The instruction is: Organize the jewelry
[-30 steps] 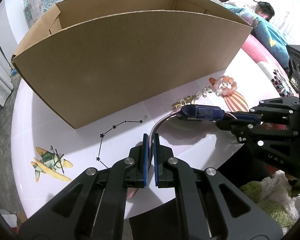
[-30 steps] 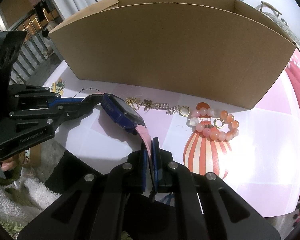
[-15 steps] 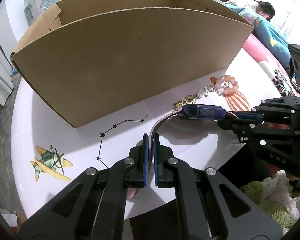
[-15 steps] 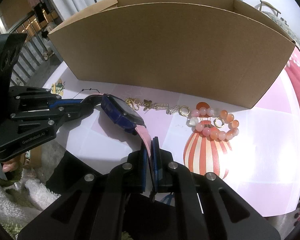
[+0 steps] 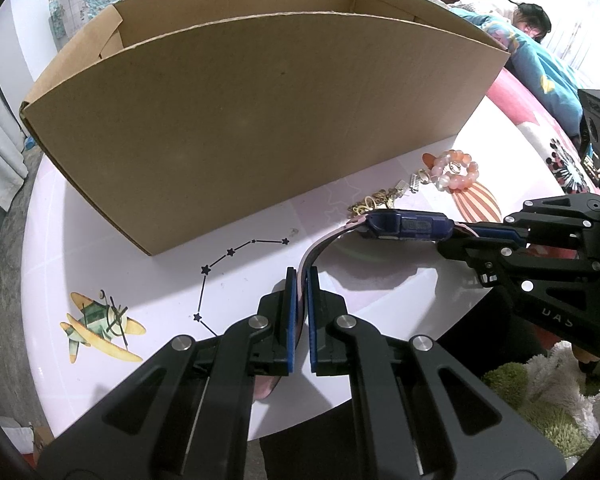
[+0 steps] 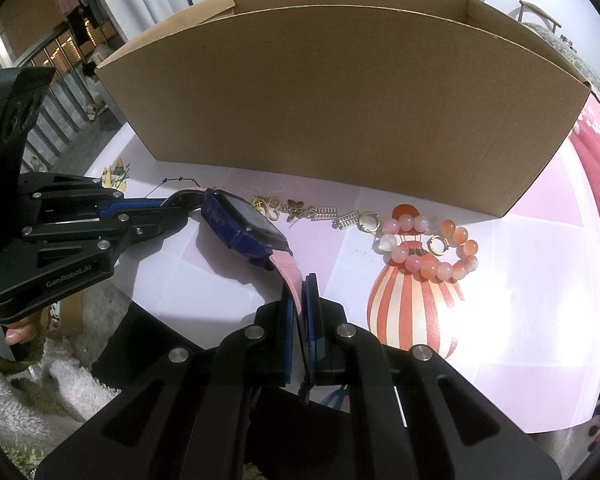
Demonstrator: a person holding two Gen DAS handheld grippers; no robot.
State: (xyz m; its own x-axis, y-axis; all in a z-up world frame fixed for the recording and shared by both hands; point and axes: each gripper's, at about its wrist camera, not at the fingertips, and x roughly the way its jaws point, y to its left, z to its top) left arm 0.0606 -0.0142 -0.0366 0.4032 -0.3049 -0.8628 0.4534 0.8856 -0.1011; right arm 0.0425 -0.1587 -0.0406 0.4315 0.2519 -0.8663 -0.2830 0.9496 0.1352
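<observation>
A blue watch (image 5: 406, 226) with a pink strap hangs between my two grippers above the table, in front of the cardboard box (image 5: 260, 120). My left gripper (image 5: 301, 280) is shut on one strap end. My right gripper (image 6: 299, 284) is shut on the other strap end; the watch face (image 6: 246, 228) shows in the right wrist view. A pink bead bracelet (image 6: 432, 248) with gold rings lies on the table to the right. Small gold charms (image 6: 296, 210) lie near the box (image 6: 340, 100).
The round white table (image 5: 100, 240) has printed pictures: a plane, a star line and a striped balloon (image 6: 416, 312). The open box stands across the back. A person lies on a bed (image 5: 532, 40) beyond. A fluffy rug (image 5: 540, 400) lies below the table edge.
Both grippers and the watch have risen slightly; the box top shows more. The grips are unchanged.
</observation>
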